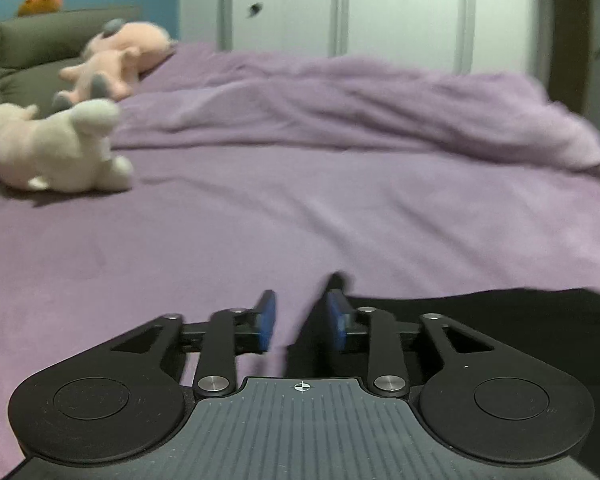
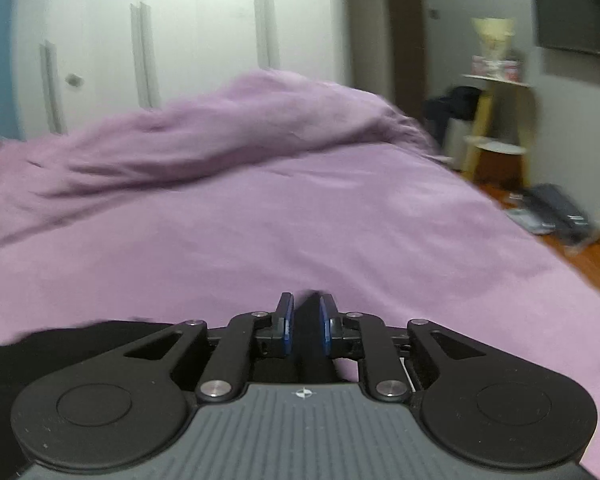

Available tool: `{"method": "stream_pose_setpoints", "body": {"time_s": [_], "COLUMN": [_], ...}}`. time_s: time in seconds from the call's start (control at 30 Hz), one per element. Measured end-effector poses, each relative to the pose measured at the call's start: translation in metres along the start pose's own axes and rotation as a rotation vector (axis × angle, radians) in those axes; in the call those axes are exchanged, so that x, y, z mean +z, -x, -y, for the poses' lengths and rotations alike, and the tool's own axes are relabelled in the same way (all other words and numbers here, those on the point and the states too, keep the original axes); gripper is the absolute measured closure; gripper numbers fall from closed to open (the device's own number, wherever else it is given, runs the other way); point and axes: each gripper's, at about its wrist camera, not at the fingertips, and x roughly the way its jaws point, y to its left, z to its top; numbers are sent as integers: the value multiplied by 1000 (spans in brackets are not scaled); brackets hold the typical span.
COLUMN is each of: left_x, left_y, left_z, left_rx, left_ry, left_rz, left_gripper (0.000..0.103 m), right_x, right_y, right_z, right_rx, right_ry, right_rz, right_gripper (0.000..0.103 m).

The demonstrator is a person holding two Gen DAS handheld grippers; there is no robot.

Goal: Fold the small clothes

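Purple bedding covers the bed (image 1: pixel 260 216) that both views look across. On it, the left claw (image 1: pixel 301 320) stands partly open, its blue pads (image 1: pixel 267 320) set a little apart, with a fold of the black garment (image 1: pixel 480 316) rising against the right pad only; whether it is pinched cannot be told. The rest of that garment spreads flat to the claw's right, its far edge lying straight on the sheet. Ahead of the left claw the sheet runs smooth and bare up to a bunched purple blanket (image 1: pixel 360 96). Far ahead on its left lie a white plush toy (image 1: pixel 56 148) and a pink plush toy (image 1: pixel 116 60), well apart from the garment.

The right claw (image 2: pixel 307 326) is narrow, its pads closed on an upright fold of the black garment (image 2: pixel 310 320), which trails off to its left. Ahead of it is flat sheet; on its right the bed edge drops to a wooden floor (image 2: pixel 588 256), with a small shelf stand (image 2: pixel 496 120) beyond.
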Motion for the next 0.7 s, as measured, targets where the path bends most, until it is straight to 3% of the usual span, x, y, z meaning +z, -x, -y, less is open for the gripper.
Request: {"method": "stream_pose_setpoints", "body": {"time_s": [0.07, 0.17, 0.23, 0.3, 0.37, 0.57, 0.7], "left_x": [-2, -6, -8, -9, -11, -23, -24], "left_y": [3, -7, -18, -35, -51, -63, -64], "left_z": [18, 50, 62, 69, 68, 52, 49], "left_rx": [-114, -190, -192, -167, -136, -187, -206], "left_ry": [-15, -56, -57, -36, -30, 42, 68], "left_rz": [-25, -53, -60, -83, -114, -89, -81], "left_gripper": [60, 59, 58, 57, 56, 49, 48], "right_x": [-10, -27, -34, -31, -29, -29, -36], "right_y": [-12, -34, -51, -62, -71, -79, -72], "right_z": [-27, -64, -74, -61, -38, 56, 92], "right_rx": [207, 341, 324, 341, 351, 326, 199], "right_ry": [8, 54, 88, 38, -38, -311, -461], "right_rz": [-106, -191, -202, -183, -180, -114, -46], "right_gripper": [87, 87, 88, 90, 103, 103, 103]}}
